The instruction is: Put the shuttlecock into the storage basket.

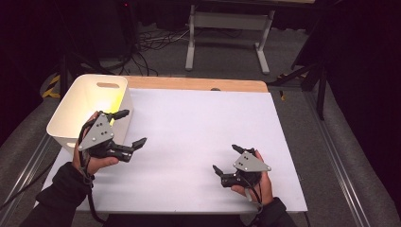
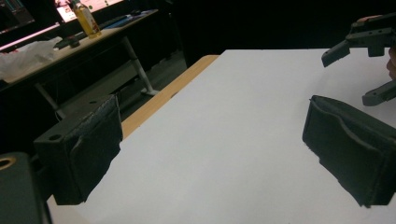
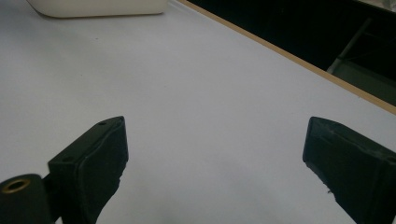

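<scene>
White bin [image 1: 85,101]: light, stiff plastic, best gripped by rim; left tool [image 1: 130,127] beside it, right tool [image 1: 226,160] both gape wide, empty.

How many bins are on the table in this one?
1. The white bin sits at the table's far left corner, right beside the open left tongs. The open right tongs are near the front right. The bin's inside is partly hidden.
</scene>
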Action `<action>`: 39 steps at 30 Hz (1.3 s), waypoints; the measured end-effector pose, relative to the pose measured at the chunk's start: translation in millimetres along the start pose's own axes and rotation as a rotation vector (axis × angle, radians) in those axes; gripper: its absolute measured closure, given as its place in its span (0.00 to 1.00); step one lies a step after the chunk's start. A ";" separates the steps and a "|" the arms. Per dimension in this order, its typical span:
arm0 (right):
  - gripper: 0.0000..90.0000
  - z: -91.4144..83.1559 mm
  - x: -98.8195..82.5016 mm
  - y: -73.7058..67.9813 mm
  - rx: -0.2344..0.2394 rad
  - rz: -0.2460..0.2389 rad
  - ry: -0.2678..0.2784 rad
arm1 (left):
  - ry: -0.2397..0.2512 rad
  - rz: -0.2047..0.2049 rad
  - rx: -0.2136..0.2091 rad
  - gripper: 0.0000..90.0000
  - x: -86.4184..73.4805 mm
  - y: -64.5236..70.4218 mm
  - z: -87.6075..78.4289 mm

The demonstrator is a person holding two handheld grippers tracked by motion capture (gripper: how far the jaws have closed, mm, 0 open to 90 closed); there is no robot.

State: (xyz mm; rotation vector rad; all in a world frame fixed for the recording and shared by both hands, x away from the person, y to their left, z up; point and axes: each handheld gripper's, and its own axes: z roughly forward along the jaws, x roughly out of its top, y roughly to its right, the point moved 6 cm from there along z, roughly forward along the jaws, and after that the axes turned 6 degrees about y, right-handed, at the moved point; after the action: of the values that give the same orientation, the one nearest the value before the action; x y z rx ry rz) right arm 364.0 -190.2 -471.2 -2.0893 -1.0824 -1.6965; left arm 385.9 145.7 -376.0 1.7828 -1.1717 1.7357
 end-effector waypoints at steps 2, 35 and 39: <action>0.08 -0.2 0.0 0.0 0.001 0.001 0.000 | -0.003 0.002 -0.005 0.06 -2.2 2.5 0.9; 0.09 -1.2 5.3 -8.0 0.013 -0.033 0.009 | -0.062 0.064 -0.059 0.06 -53.1 42.7 7.1; 0.09 -0.9 5.1 -9.2 0.015 -0.038 0.006 | -0.074 0.064 -0.063 0.06 -62.2 45.5 5.6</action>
State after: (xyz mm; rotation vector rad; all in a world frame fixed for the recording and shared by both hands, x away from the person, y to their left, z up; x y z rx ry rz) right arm 357.4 -182.3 -468.6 -2.0658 -1.1368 -1.7051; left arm 361.5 133.3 -448.3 1.8048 -1.3126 1.6611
